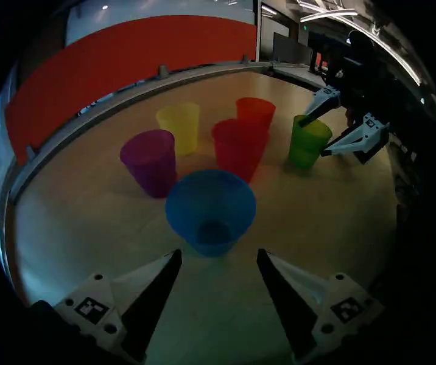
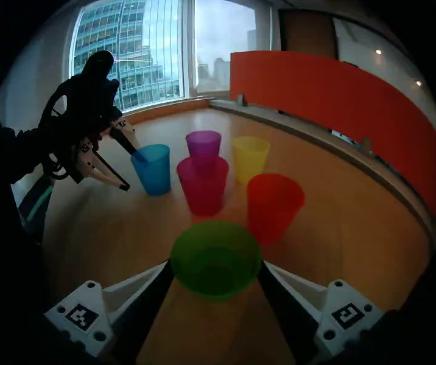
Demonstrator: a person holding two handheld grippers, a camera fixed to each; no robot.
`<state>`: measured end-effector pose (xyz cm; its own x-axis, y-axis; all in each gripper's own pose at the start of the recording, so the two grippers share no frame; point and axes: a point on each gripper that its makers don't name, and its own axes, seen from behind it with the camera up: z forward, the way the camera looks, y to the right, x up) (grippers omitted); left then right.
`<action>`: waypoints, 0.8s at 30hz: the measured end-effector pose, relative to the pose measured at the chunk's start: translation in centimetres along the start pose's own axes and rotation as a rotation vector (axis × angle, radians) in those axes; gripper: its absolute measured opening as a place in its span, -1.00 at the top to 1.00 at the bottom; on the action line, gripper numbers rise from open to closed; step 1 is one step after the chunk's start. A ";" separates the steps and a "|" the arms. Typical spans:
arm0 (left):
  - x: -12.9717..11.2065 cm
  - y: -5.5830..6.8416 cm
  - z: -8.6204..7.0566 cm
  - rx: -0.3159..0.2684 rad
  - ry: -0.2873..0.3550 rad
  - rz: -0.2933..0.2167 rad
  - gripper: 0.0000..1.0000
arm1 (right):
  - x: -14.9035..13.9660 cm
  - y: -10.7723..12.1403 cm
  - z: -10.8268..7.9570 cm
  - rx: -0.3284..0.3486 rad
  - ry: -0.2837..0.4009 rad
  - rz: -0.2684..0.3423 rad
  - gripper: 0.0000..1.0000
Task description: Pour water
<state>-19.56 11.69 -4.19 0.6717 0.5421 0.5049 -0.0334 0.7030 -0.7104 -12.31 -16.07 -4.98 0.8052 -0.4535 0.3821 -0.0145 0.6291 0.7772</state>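
We are looking along the left gripper (image 1: 218, 254), whose two fingers are standing wide apart and holding nothing. On the wooden table (image 1: 84, 243), starting at the left, the purple cup (image 1: 150, 161) is standing upright with the yellow cup (image 1: 179, 125) just behind it. The blue cup (image 1: 210, 210) is sitting upright just ahead of the fingertips, centred on the gap between them and touching neither. Beyond it the pink-red cup (image 1: 239, 149) is standing in the middle of the group, with the red cup (image 1: 255, 112) close behind. At the right the green cup (image 1: 308, 141) is standing a little apart from the others. The right gripper (image 1: 314, 137) is reaching in from the right with its fingers spread, the upper fingertip lying at the cup's rim and the lower one outside the wall.

In the right gripper view, the left gripper is showing at far left, one finger at the blue cup's rim and the other out beside it. The green cup is standing upright between the right gripper's spread fingers, its rim spanning the gap. We are unable to tell whether the fingers are touching it.
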 end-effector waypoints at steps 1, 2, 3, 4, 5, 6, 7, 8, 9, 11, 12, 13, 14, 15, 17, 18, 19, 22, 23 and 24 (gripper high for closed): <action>0.0 -0.1 -0.1 0.002 0.001 -0.004 -0.84 | 0.0 0.1 -0.1 -0.003 0.001 0.002 -1.00; -0.1 -0.1 -0.2 0.005 0.003 -0.007 -0.84 | -0.1 0.1 -0.3 -0.007 0.002 0.005 -1.00; -0.1 -0.2 -0.3 0.008 0.004 -0.012 -0.84 | -0.1 0.2 -0.4 -0.011 0.004 0.007 -1.00; -0.2 -0.3 -0.4 0.011 0.006 -0.017 -0.84 | -0.2 0.3 -0.6 -0.015 0.005 0.009 -1.00; -0.2 -0.4 -0.5 0.015 0.007 -0.022 -0.84 | -0.3 0.3 -0.8 -0.019 0.006 0.012 -1.00; -0.2 -0.5 -0.6 0.019 0.009 -0.028 -0.84 | -0.3 0.4 -1.0 -0.023 0.007 0.014 -1.00; -0.3 -0.6 -0.7 0.023 0.011 -0.034 -0.84 | -0.4 0.4 -1.2 -0.028 0.008 0.016 -1.00; -0.3 -0.7 -0.8 0.027 0.014 -0.039 -0.84 | -0.5 0.5 -1.4 -0.033 0.010 0.018 -1.00; -0.3 -0.8 -0.9 0.032 0.017 -0.046 -0.84 | -0.6 0.5 -1.7 -0.039 0.012 0.020 -1.00; -0.4 -1.1 -1.2 0.043 0.023 -0.057 -0.84 | -0.8 0.7 -2.1 -0.052 0.016 0.024 -1.00; -0.5 -1.3 -1.4 0.049 0.026 -0.063 -0.84 | -0.9 0.9 -2.4 -0.060 0.019 0.027 -1.00; -0.5 -1.4 -1.6 0.056 0.029 -0.067 -0.84 | -1.0 1.0 -2.7 -0.069 0.021 0.030 -1.00; -0.6 -1.6 -1.7 0.062 0.032 -0.072 -0.84 | -1.1 1.2 -3.0 -0.078 0.024 0.033 -1.00; -0.6 -1.8 -1.9 0.070 0.036 -0.077 -0.84 | -1.2 1.4 -3.3 -0.089 0.027 0.037 -1.00; -0.7 -2.1 -2.4 0.086 0.045 -0.085 -0.84 | -1.3 1.8 -3.9 -0.109 0.035 0.047 -1.00; -0.7 -2.3 -2.6 0.095 0.050 -0.090 -0.84 | -1.2 2.0 -4.3 -0.120 0.041 0.053 -1.00; -0.7 -2.5 -2.9 0.104 0.055 -0.095 -0.84 | -1.1 2.2 -4.6 -0.128 0.048 0.059 -1.00; -0.8 -3.0 -3.6 0.131 0.074 -0.112 -0.84 | -0.6 2.8 -5.7 -0.157 0.075 0.078 -1.00; -0.8 -3.1 -3.8 0.138 0.081 -0.119 -0.84 | -0.4 3.0 -6.1 -0.167 0.085 0.084 -1.00; -0.8 -3.3 -4.1 0.147 0.089 -0.126 -0.84 | -0.2 3.2 -6.5 -0.177 0.095 0.091 -1.00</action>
<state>-17.01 7.08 -4.30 0.7397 0.4079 0.5352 -0.0483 0.8255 -0.5624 -8.72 -9.85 -5.77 0.8576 -0.3335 0.3916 0.0077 0.7696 0.6385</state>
